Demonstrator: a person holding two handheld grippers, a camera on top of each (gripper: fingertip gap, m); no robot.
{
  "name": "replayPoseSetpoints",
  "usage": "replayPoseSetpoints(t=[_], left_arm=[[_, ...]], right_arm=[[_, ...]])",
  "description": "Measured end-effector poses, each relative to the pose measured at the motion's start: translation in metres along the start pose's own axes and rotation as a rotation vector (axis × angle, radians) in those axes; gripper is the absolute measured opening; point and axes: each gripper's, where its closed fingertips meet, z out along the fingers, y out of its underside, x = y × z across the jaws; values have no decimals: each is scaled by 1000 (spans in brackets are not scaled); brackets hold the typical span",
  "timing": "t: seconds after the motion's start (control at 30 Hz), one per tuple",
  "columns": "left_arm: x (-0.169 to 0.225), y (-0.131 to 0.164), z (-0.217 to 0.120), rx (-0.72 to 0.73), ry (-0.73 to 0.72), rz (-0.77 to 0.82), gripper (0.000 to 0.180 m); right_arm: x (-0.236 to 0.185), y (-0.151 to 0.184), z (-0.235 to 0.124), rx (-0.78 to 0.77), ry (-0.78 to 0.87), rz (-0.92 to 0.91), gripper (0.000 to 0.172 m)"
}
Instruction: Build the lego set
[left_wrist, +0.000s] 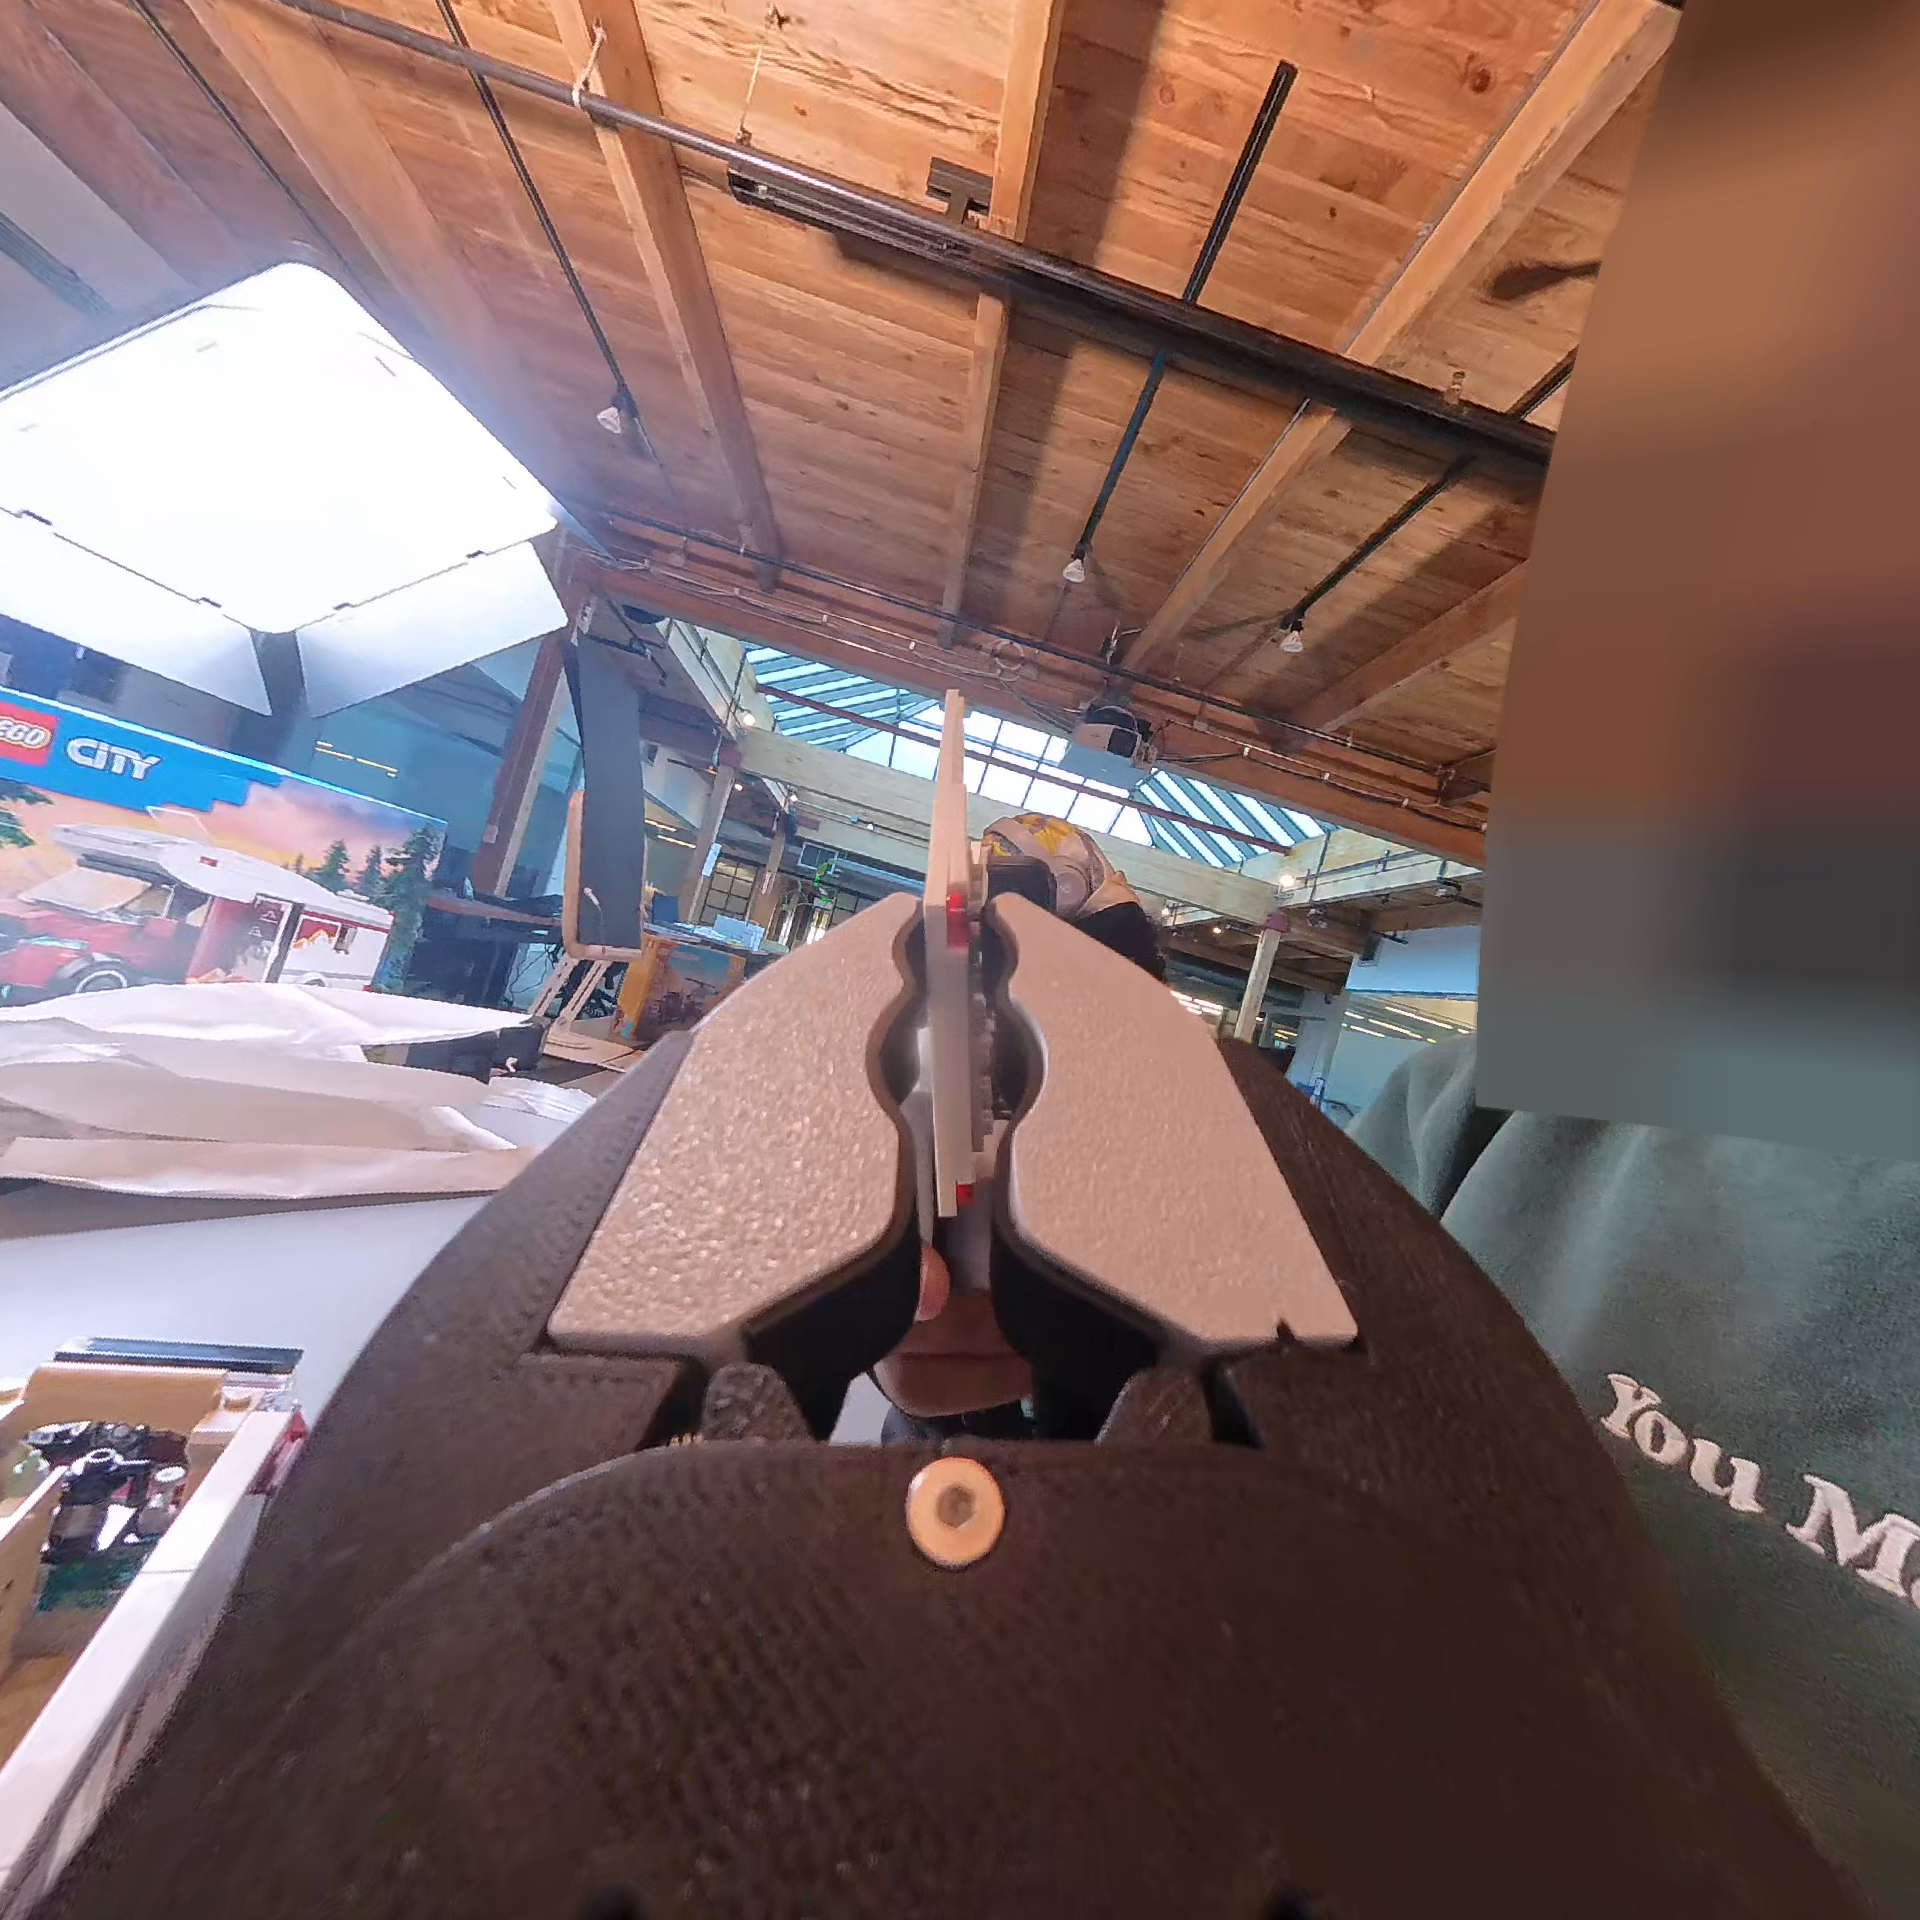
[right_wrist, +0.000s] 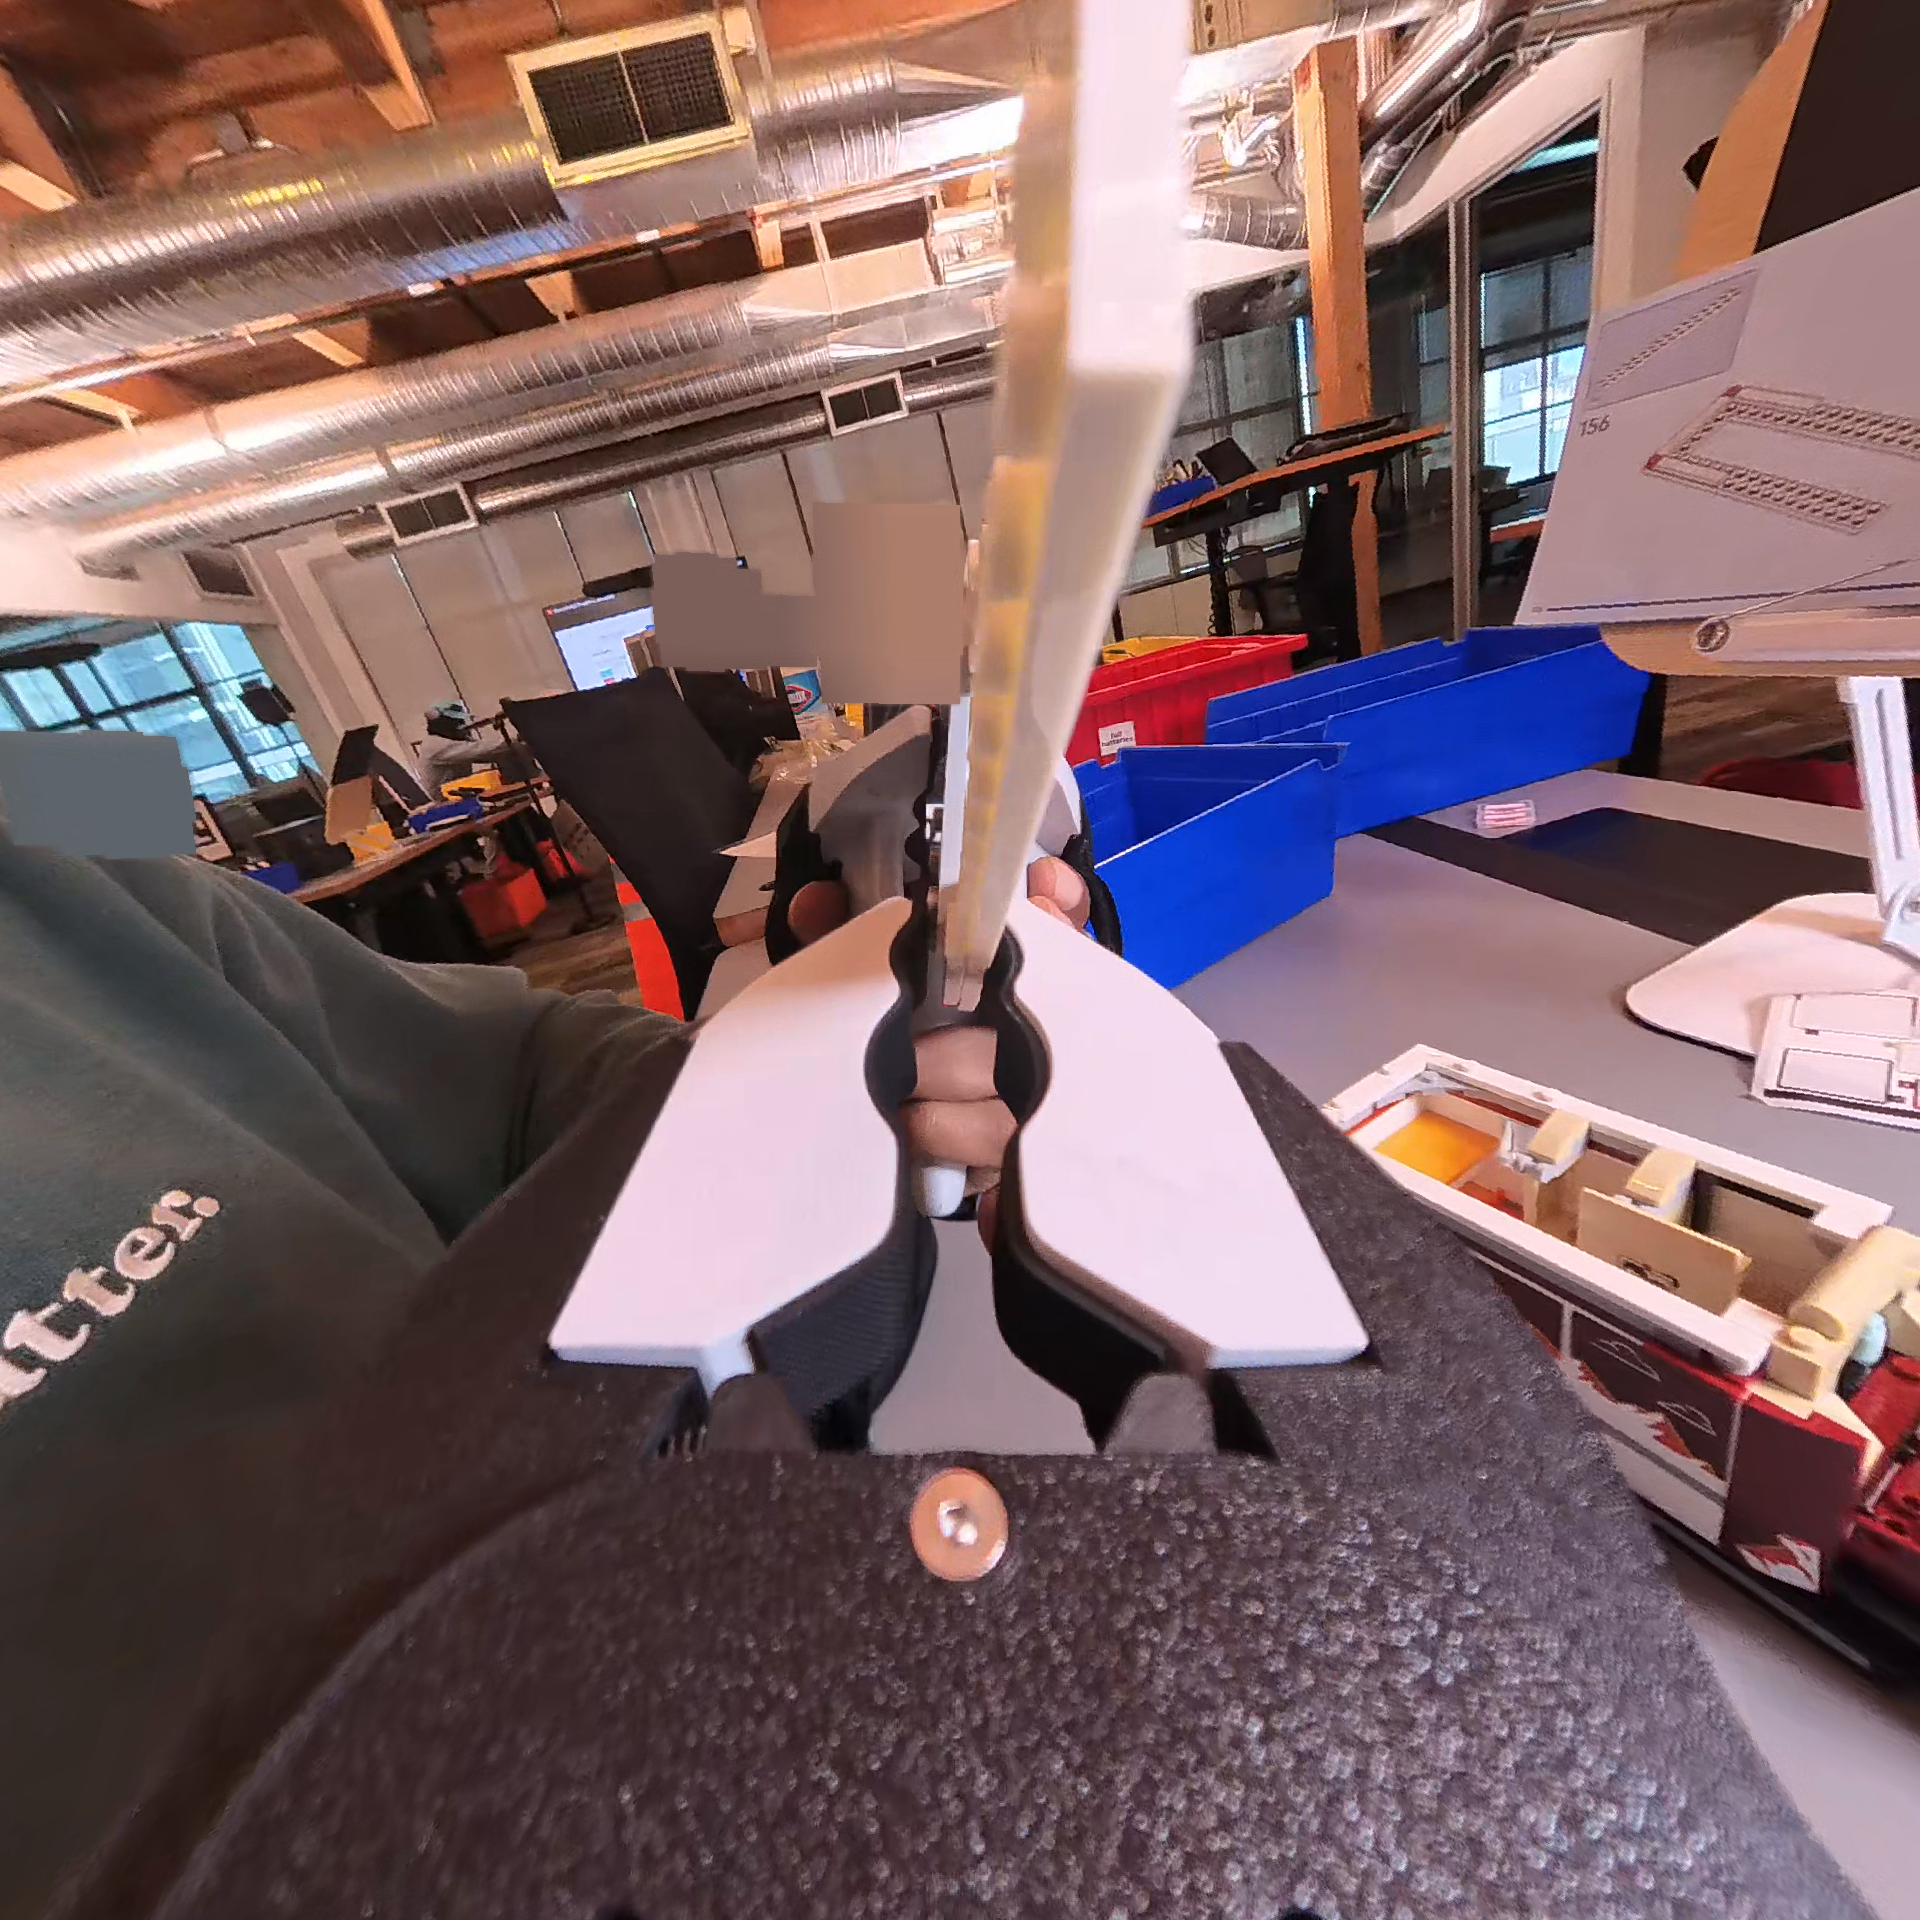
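A big boxed toy set (left_wrist: 197, 862) with a blue printed band and a picture of a red-and-white camper stood at the far left of the left wrist view; its wording is left unread here. The person's green sweatshirt (left_wrist: 1704, 1351) carried pale lettering on the chest, and a red bin (right_wrist: 1174, 691) had a small white label. An open instruction booklet (right_wrist: 1745, 457) on a white stand showed a printed step number and a drawing of a long studded plate.

Only the left wrist view showed the toy box, the crumpled white paper bags (left_wrist: 239, 1081) and a bright ceiling light panel (left_wrist: 260, 447). Only the right wrist view showed the silver air ducts (right_wrist: 416, 343), the blue bins (right_wrist: 1226, 862), the booklet, and most of a roofless red-and-white toy camper (right_wrist: 1662, 1299) on the grey table (right_wrist: 1455, 966).

The left gripper (left_wrist: 961, 920) was closed down narrow on a flat white plate (left_wrist: 951, 997) seen edge-on, both pads against it, with small red pieces along 1 edge. The right gripper (right_wrist: 961, 961) was likewise nearly closed, its 2 fingertips clamped on the end of the same white plate, whose tan studded edge ran up out of the picture. The plate was held in the air between the 2 grippers, above the table.
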Motion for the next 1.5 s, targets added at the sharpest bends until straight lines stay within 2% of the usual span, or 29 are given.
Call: replayPoseSetpoints(t=[0.13, 0.2, 0.27, 0.33, 0.43, 0.57, 0.6, 0.77, 0.93, 1.03, 1.1, 1.2, 1.33, 1.5], left_arm=[[-4, 6, -1, -53, -5, 18, 13], [-2, 14, -1, -112, 4, 35, 25], [-4, 24, -2, -174, -7, 51, 29], [-8, 34, -4, -235, -37, 84, 24], [-9, 33, -4, -251, -32, 82, 20], [-5, 34, -6, -304, -27, 159, 16], [-5, 33, -7, -306, -27, 166, 11], [5, 29, -5, -288, 15, 183, 11], [2, 30, -4, -274, 10, 136, 10], [2, 31, -4, -276, 15, 114, 10], [-1, 30, -5, -269, 3, 105, 10], [-1, 28, -5, -255, 14, 76, 10], [-4, 28, -10, -258, 6, 57, 28], [-7, 34, -6, -298, -43, 72, 16]], right_arm=[[4, 2, -1, 12, 23, -32, 9], [7, 0, -1, 24, 32, -34, 9], [10, -1, -2, 26, 46, -47, 9], [11, 0, -2, 6, 49, -76, 9], [10, -1, -1, 3, 46, -100, 9], [6, -2, -1, 9, 35, -123, 8], [4, -2, 0, 6, 29, -136, 7], [-5, -6, 1, -3, 12, -196, 7], [-1, -7, 0, -2, 3, -133, 8], [2, -7, -2, -14, 9, -127, 20], [1, -9, -3, -5, -9, -96, 9], [1, -9, -2, 6, -31, -50, 7], [6, -13, -5, 53, -53, 67, 7], [9, -10, -4, 53, -63, 131, 8]])
